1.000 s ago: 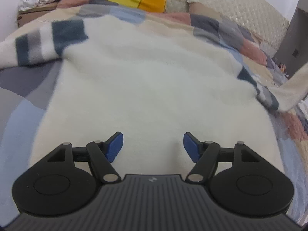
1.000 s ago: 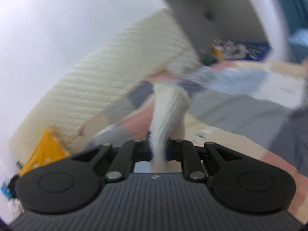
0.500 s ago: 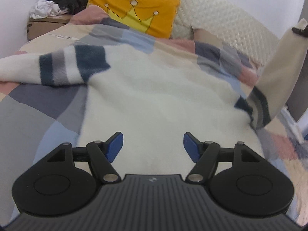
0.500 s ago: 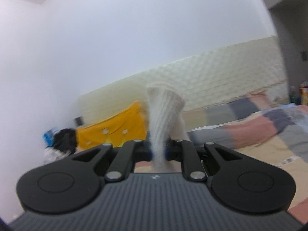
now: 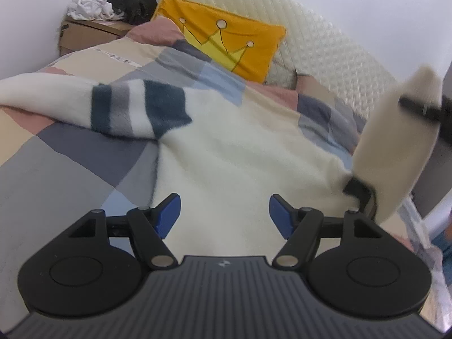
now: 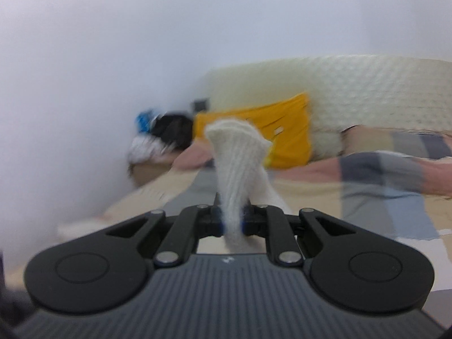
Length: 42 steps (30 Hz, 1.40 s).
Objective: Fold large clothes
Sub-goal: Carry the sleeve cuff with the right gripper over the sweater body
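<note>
**One sweater, two tongs, one sleeve lifted off the bed**

On the bed [image 5: 70, 152], over its patchwork quilt, lies one large cream sweater [image 5: 240, 155], its body spread flat across the middle. It has two sleeves. One sleeve [image 5: 135, 110], banded in dark blue and grey, lies stretched toward the bed's left edge. The other sleeve [image 5: 395, 147] is raised off the quilt near the right edge, hanging from its cuff with a dark band showing at its lower end.

There are two tongs. The left tongs [image 5: 223, 212] hover above the sweater's near hem with their blue pads [image 5: 169, 212] well apart and nothing between them. The right tongs [image 6: 233, 220] are clamped together on the ribbed cuff [image 6: 237, 152], which sticks up past the pads in a cream tuft; in the left wrist view the same tongs show as a dark, blurred bar across the raised sleeve's top.

At the head of the bed stand one yellow pillow [image 5: 231, 42] printed with a crown and one quilted cream headboard [image 5: 325, 45]. Beside the bed's far left corner sits one cardboard box [image 5: 84, 34]; on top of it rests a heap of white and black clothes [image 5: 113, 0]. What the box holds inside cannot be seen.
</note>
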Motion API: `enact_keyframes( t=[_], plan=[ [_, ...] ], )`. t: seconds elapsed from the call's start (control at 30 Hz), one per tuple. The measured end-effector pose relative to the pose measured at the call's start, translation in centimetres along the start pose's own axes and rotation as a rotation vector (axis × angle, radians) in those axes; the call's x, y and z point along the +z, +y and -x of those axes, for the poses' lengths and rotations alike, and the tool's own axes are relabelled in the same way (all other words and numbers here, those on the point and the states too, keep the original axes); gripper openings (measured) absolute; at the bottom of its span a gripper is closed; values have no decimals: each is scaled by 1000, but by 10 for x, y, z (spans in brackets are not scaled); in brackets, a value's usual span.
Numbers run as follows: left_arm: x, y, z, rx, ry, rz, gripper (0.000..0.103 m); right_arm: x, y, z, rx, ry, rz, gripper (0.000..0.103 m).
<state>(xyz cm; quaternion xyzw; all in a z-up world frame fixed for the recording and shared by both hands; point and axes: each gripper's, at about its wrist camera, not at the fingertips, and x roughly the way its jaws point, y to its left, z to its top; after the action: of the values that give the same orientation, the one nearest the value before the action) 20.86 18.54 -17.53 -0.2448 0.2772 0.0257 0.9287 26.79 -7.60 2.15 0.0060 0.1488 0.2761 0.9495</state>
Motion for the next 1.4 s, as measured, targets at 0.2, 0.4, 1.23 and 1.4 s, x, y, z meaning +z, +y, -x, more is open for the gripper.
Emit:
enact_keyframes(
  t=[0.2,0.4,1.23,1.4],
  plan=[
    [7,22,16,7,-34,66,74,-49,75,-5,126,103,94,13],
    [16,44,32,60,-79,88,74,-102,118,-8,235,210,128,13],
    [-20,4,-19,-57,76,-9,75,-116,31,22,117,349,12,62],
    [-29,-10,-33,-44,101,-68,75,-83,-47,-3,-78,255,-49,62]
  ],
)
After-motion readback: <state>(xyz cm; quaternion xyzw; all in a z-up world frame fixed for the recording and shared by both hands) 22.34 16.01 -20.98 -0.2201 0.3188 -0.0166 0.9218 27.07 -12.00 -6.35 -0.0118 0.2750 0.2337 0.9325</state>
